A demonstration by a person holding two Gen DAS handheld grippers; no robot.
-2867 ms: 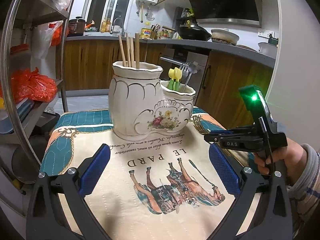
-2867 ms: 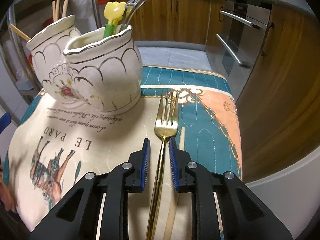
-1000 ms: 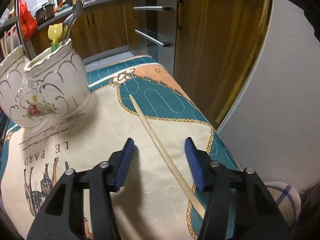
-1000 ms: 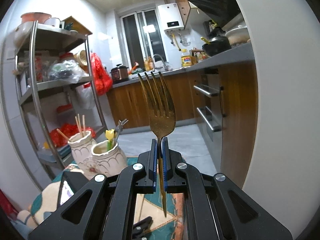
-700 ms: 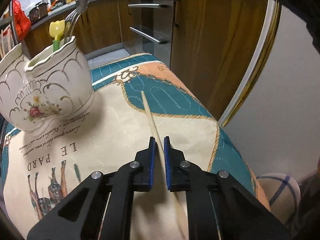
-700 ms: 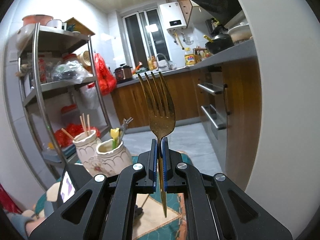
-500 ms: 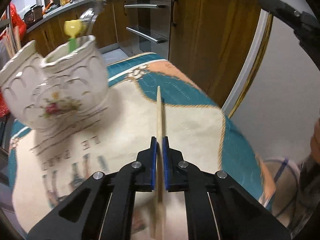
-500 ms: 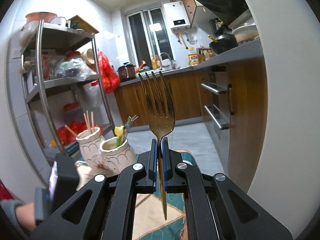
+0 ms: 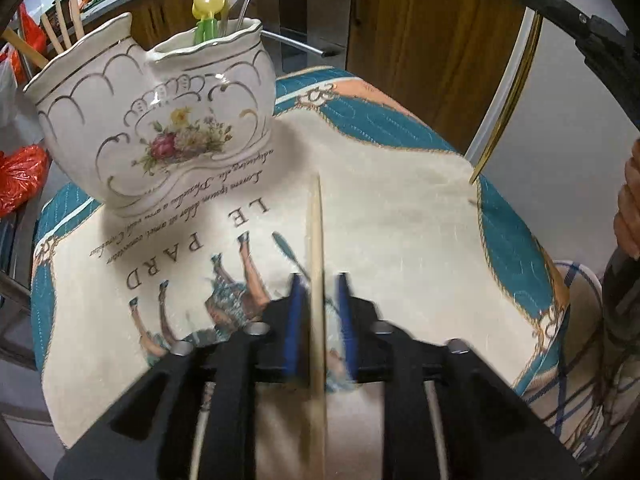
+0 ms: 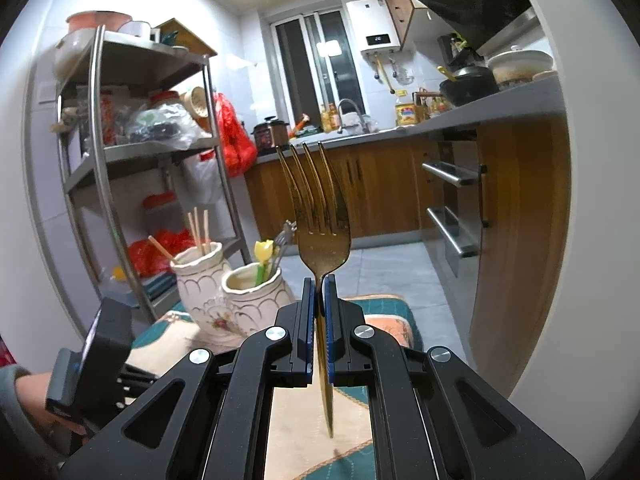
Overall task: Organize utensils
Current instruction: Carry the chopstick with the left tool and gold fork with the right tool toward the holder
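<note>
A wooden chopstick [image 9: 315,232] runs between the blue pads of my left gripper [image 9: 319,284], its tip toward the white floral two-cup holder [image 9: 160,120]. The jaws are opening and a gap shows on the chopstick's right side. The taller cup holds several chopsticks; the lower cup holds forks and a yellow-topped pick. My right gripper [image 10: 319,284] is shut on the neck of a gold fork [image 10: 320,232], tines up, held high over the table's right side. The fork's handle [image 9: 504,112] hangs at the upper right of the left wrist view.
A printed cloth [image 9: 400,200] with teal borders covers the small table. A metal shelf rack [image 10: 120,160] with bags stands behind the holder [image 10: 240,300]. Wooden cabinets with steel handles [image 10: 452,172] run along the right. A person's hand [image 10: 36,396] holds the left gripper.
The left gripper closed on the chopstick, swung it across the cloth toward the holder, and its jaws have now parted again. The right gripper kept the fork upright and drifted slightly.
</note>
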